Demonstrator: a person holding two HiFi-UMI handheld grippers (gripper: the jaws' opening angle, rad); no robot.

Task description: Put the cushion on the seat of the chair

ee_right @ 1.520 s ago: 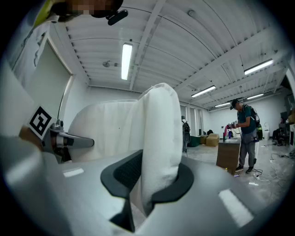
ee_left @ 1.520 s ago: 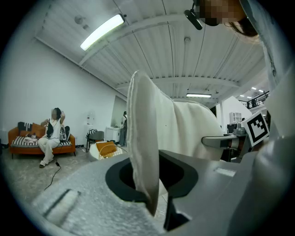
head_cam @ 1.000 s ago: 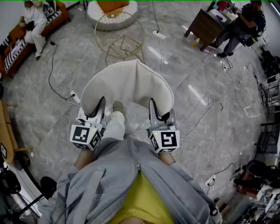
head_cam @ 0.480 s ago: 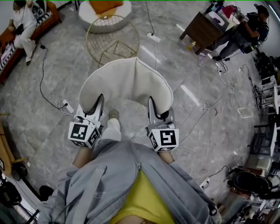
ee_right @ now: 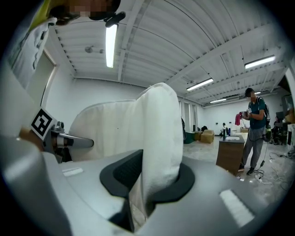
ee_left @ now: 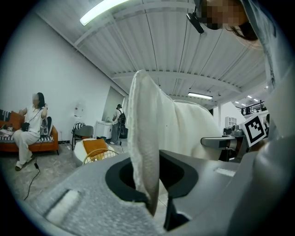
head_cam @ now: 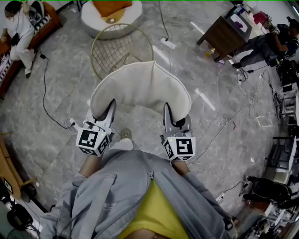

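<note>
Nearest, at 6 o'clock in the head view, the person's grey jacket [head_cam: 126, 196] is filling the bottom of the frame. One shoe [head_cam: 125, 134] is showing just past it on the grey marble floor [head_cam: 60, 140].

The left gripper [head_cam: 110, 106] is sitting at 8 o'clock of the cushion [head_cam: 140, 86]. Its jaws are standing narrow and pinching the cushion's thin left edge, and the left gripper view is showing that fabric edge running down between them.

The right gripper [head_cam: 168, 110] is sitting at 4 o'clock of the cushion. Its jaws are also narrow and are clamping the thicker right edge, which is bulging above them in the right gripper view.

The cushion is cream and crescent-shaped. It is hanging between the two grippers above the floor, bowing away from the person toward 12 o'clock and touching no furniture. It is not on any seat yet.

A gold wire chair [head_cam: 122, 51] is standing just beyond the cushion at 11 o'clock, apart from it.

A black cable [head_cam: 46, 93] is trailing across the floor at 9 o'clock, and a white power strip [head_cam: 167, 43] is lying at 1 o'clock.

Farther out at 12 o'clock, a round white seat [head_cam: 100, 22] is carrying an orange pad [head_cam: 112, 6].

At 10 o'clock a person in white [head_cam: 18, 32] is sitting on an orange sofa [head_cam: 49, 18].

At 2 o'clock a brown desk [head_cam: 224, 35] is standing with another person [head_cam: 266, 44] beside it.
</note>
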